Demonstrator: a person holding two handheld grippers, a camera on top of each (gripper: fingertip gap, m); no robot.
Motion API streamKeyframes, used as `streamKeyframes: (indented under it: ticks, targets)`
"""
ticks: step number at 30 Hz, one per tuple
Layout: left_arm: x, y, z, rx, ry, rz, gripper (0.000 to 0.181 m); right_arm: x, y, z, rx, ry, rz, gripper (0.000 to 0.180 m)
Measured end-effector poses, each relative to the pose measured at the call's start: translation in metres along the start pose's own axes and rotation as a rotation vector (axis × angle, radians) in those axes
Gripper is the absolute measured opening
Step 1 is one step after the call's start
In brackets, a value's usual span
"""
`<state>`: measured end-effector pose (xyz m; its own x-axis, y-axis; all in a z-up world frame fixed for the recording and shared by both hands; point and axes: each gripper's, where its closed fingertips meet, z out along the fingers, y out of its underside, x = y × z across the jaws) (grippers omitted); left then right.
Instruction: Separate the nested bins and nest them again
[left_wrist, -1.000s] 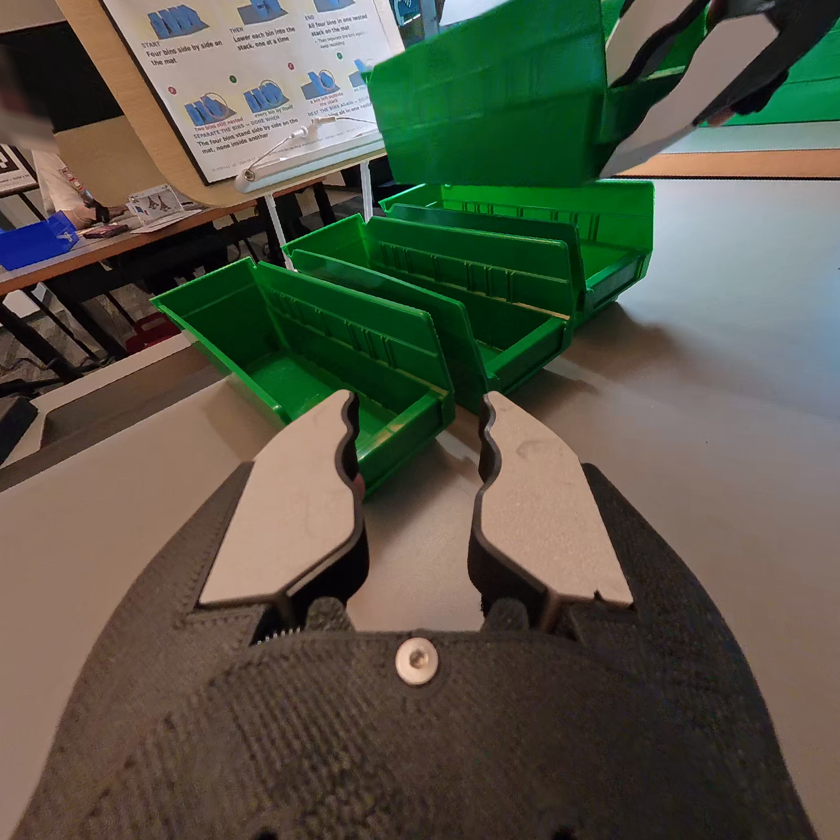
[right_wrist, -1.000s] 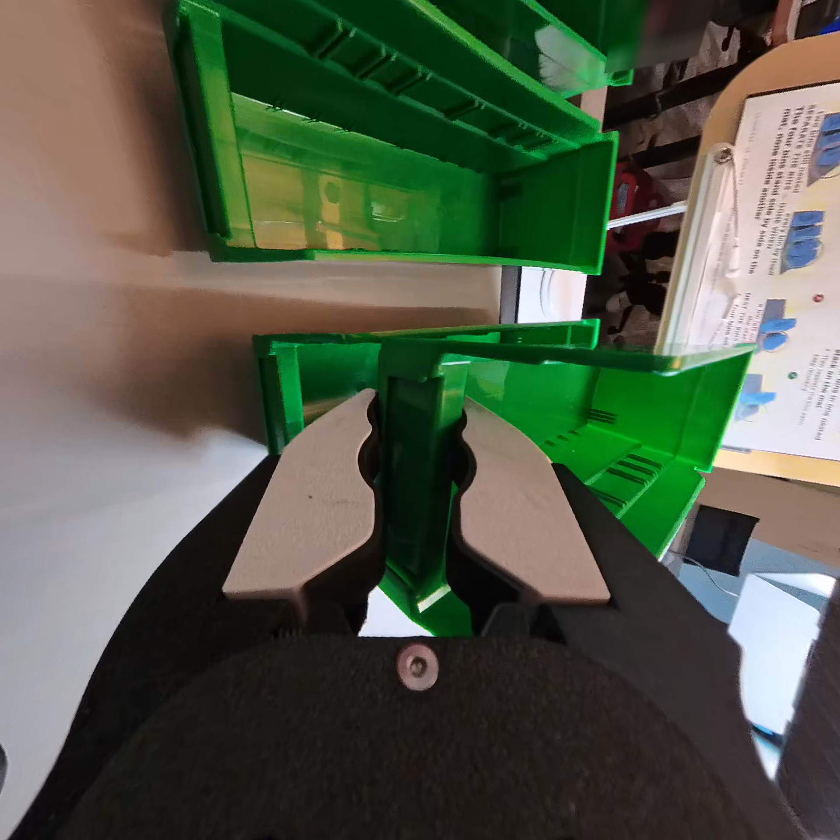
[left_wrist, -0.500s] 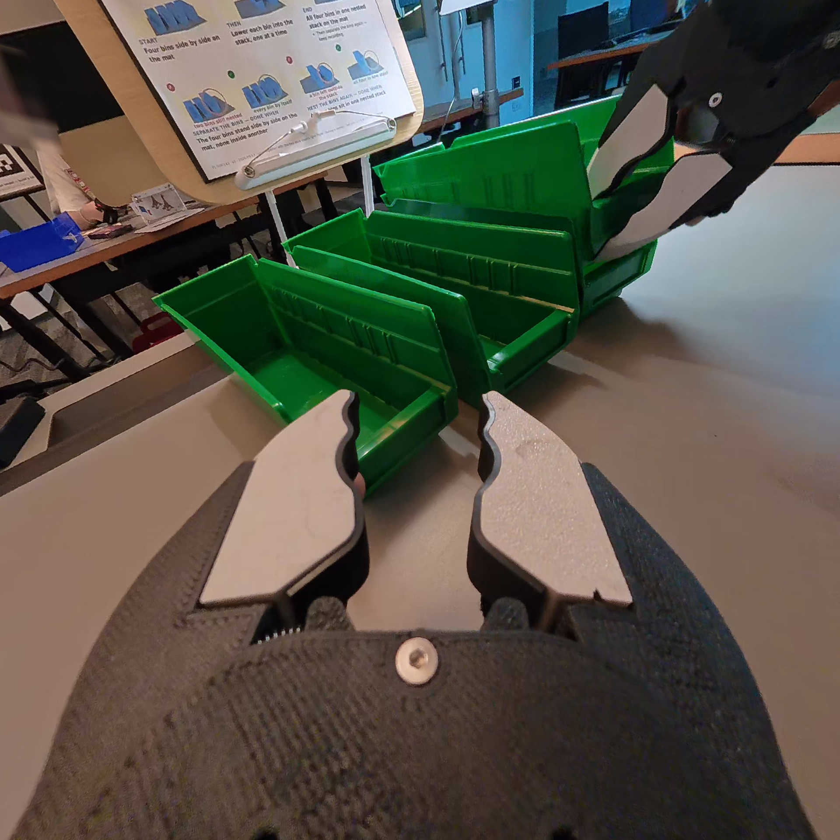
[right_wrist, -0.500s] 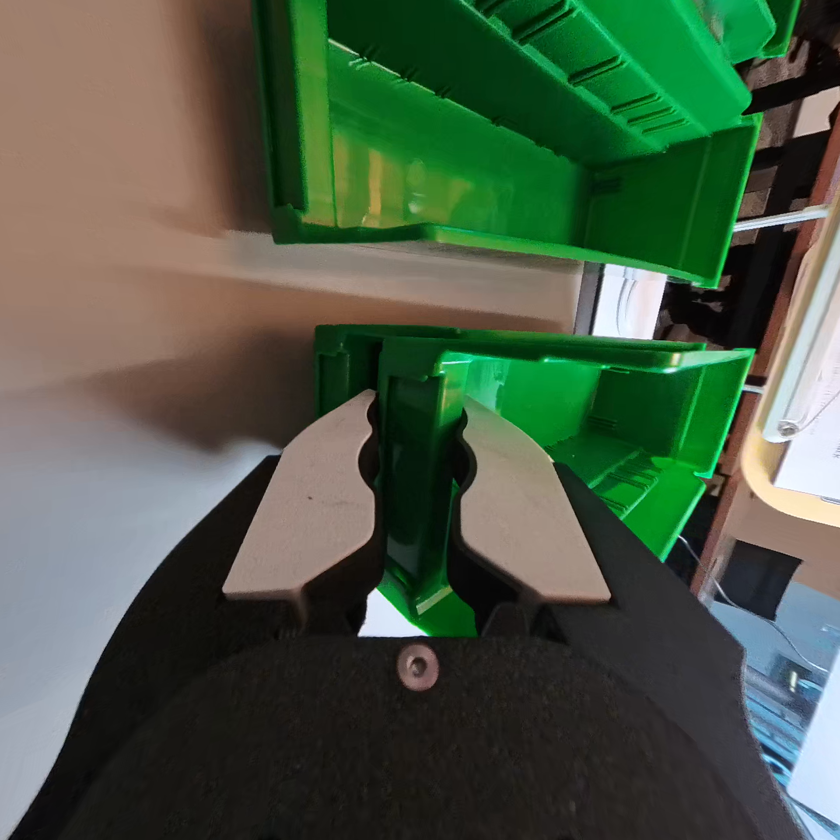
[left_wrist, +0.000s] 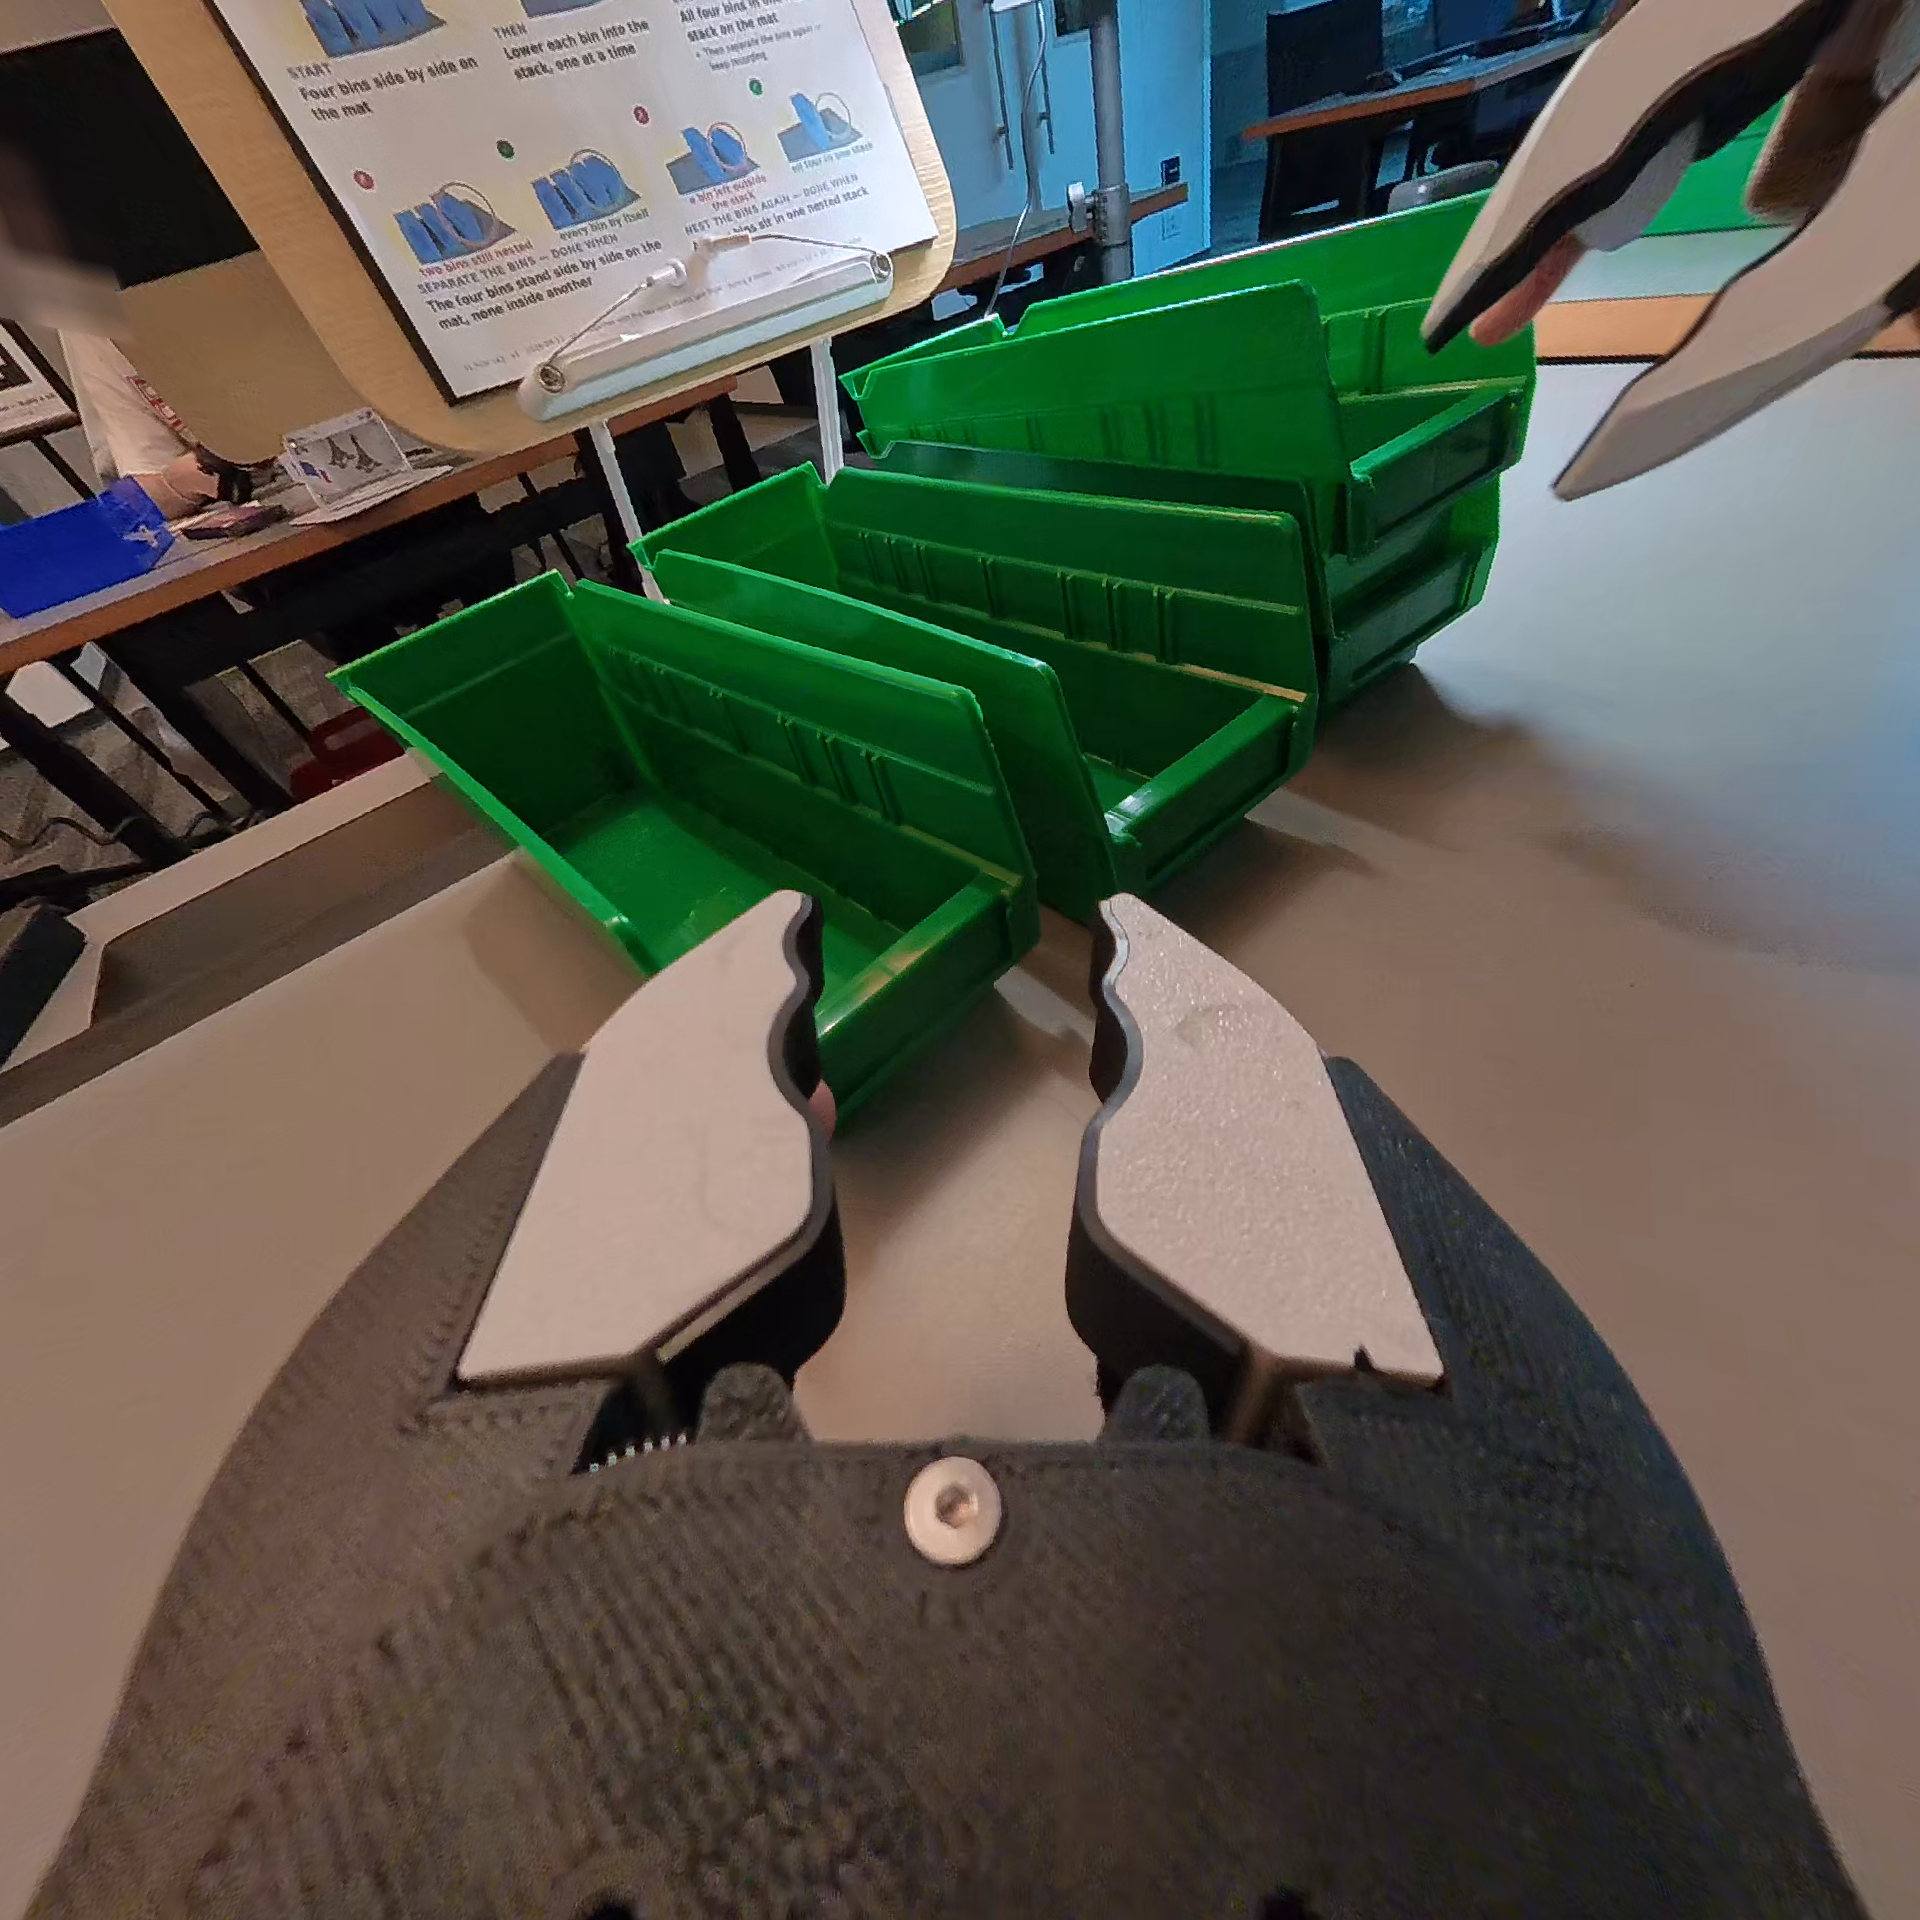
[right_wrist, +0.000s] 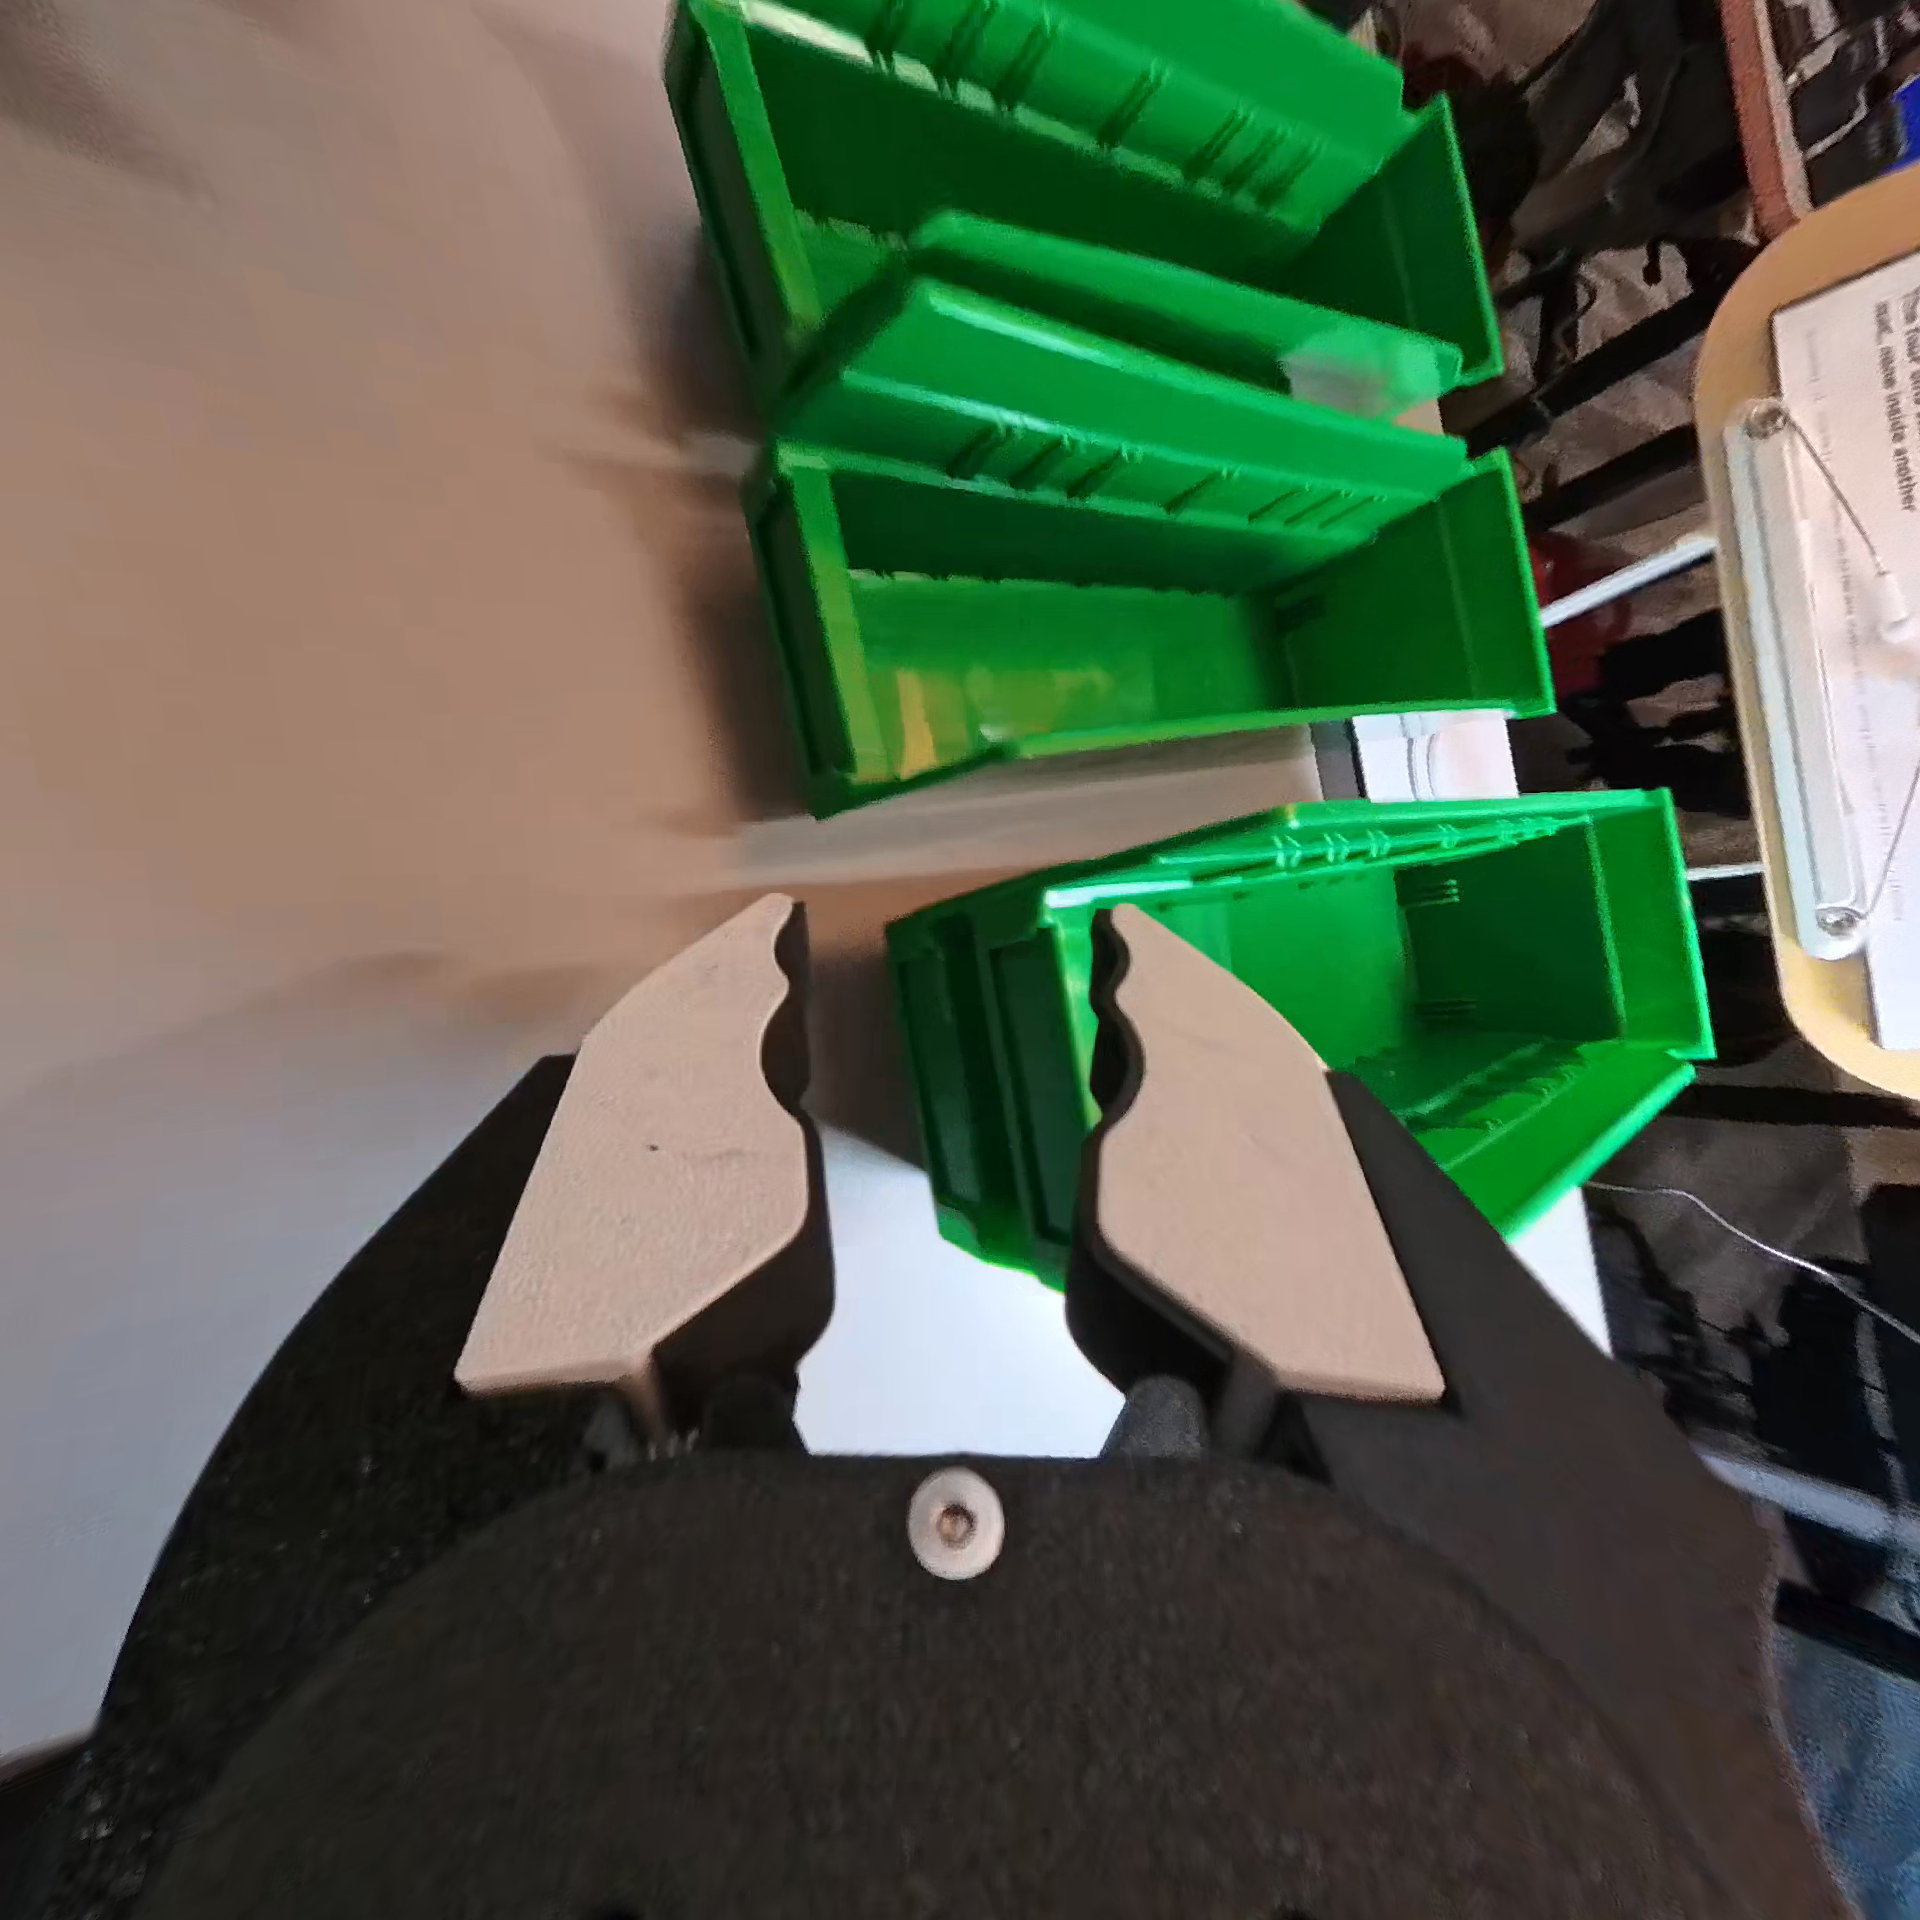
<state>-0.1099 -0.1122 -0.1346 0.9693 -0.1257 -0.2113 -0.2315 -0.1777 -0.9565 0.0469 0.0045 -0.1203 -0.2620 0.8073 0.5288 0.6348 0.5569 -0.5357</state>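
Observation:
Several green bins stand on the grey table (left_wrist: 1558, 1039). In the left wrist view the nearest bin (left_wrist: 707, 790) and the middle bin (left_wrist: 1049, 634) stand side by side. Behind them a top bin (left_wrist: 1143, 364) sits tilted inside a lower bin (left_wrist: 1403, 613). My left gripper (left_wrist: 951, 914) is open and empty, just in front of the nearest bin's front corner. My right gripper (left_wrist: 1501, 416) is open above the nested pair's front end. In the right wrist view my right gripper (right_wrist: 945, 920) is open and the nested pair (right_wrist: 1351, 987) lies just beyond its fingers, not gripped.
A clipboard with an instruction sheet (left_wrist: 582, 208) stands on a thin stand behind the bins and also shows in the right wrist view (right_wrist: 1849, 623). Another table with a blue bin (left_wrist: 73, 551) is at the far left. The table's back edge runs just behind the bins. The tips of one gripper are about 20 cm away from the tips of the other.
My right gripper lowered the bin it held into the far bin, opened and drew back. My left gripper has not moved.

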Motion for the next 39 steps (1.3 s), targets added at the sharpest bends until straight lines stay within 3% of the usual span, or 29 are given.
streamKeyframes:
  ticks: [4,8,18,21,24,30,39]
  targets:
    - [0.001,0.002,0.002,-0.008,0.004,0.000,0.049,-0.031,-0.021,0.003,0.035,-0.063,-0.014,0.051]
    - [0.001,0.004,0.002,-0.016,0.002,0.011,0.049,-0.055,-0.033,0.034,-0.022,-0.112,-0.093,0.051]
    - [-0.001,0.001,0.000,-0.002,0.006,-0.012,0.049,-0.049,-0.027,0.127,-0.306,-0.098,-0.147,0.058]
    - [0.000,-0.002,-0.002,0.014,0.017,-0.016,0.049,-0.052,-0.023,0.138,-0.319,-0.119,-0.109,0.047]
    - [0.004,-0.004,-0.003,0.027,0.045,-0.028,0.050,-0.050,-0.024,0.134,-0.301,-0.105,-0.129,0.027]
    - [0.005,-0.007,-0.004,0.039,0.060,-0.034,0.050,-0.076,-0.029,0.105,-0.234,-0.140,-0.174,0.026]
    - [0.005,-0.002,-0.001,0.019,0.051,-0.027,0.050,-0.095,-0.056,0.021,-0.099,-0.179,-0.182,0.026]
